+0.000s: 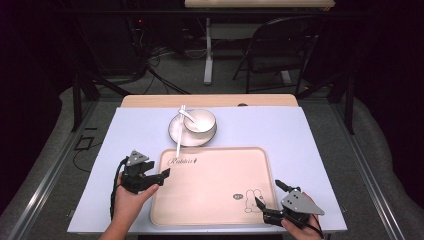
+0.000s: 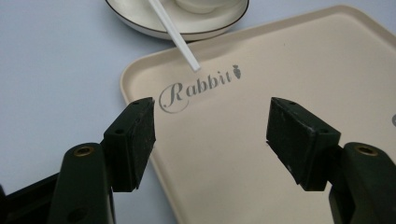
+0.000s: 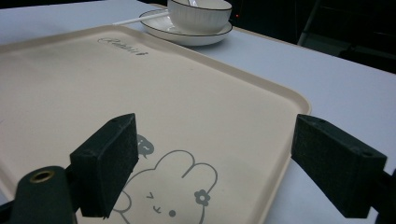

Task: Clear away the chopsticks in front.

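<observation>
A beige tray with a "Rabbit" word and a rabbit drawing lies on the pale blue table cover. Behind it, a white bowl with a spoon in it sits on a dark-rimmed white plate. White chopsticks rest across the plate, their tips over the tray's far left corner. My left gripper stands open at the tray's left edge, with nothing between its jaws. My right gripper stands open over the tray's near right corner, above the rabbit drawing, and is also empty.
The pale blue cover runs around the tray on every side. A wooden table edge shows behind it. Farther back on the dark floor are a folding chair, a white table leg and cables.
</observation>
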`<state>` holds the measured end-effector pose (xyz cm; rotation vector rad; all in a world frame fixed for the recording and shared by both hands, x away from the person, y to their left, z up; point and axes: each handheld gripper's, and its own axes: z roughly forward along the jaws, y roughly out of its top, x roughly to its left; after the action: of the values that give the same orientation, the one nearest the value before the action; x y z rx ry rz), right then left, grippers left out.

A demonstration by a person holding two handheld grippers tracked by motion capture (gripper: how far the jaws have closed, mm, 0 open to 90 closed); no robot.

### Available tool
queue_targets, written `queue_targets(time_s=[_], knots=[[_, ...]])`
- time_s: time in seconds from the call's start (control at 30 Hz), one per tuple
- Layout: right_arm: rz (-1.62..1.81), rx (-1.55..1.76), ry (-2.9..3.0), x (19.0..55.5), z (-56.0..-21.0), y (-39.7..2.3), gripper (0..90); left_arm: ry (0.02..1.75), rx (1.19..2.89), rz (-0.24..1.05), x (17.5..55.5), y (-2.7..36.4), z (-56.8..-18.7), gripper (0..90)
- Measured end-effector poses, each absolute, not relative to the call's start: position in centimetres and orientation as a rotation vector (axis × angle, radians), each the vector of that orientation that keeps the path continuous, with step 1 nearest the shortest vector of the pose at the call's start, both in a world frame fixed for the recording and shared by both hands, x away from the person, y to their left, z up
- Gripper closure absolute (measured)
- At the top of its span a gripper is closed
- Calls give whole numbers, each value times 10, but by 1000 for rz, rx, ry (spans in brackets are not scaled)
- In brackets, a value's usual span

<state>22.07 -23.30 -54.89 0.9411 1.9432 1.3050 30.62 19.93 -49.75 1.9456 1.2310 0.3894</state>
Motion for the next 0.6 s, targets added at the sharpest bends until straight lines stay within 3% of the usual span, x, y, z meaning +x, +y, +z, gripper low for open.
queue_targets(time_s=[0.17, 0.4, 0.6], knots=[[1306, 949, 1944, 221, -549, -233, 143, 1240, 1929, 379, 318, 196, -491, 328], [1298, 953, 1952, 221, -550, -233, 143, 1263, 1894, 363, 340, 200, -484, 424], [1299, 960, 1953, 221, -550, -233, 143, 1277, 1902, 385, 357, 202, -476, 430]])
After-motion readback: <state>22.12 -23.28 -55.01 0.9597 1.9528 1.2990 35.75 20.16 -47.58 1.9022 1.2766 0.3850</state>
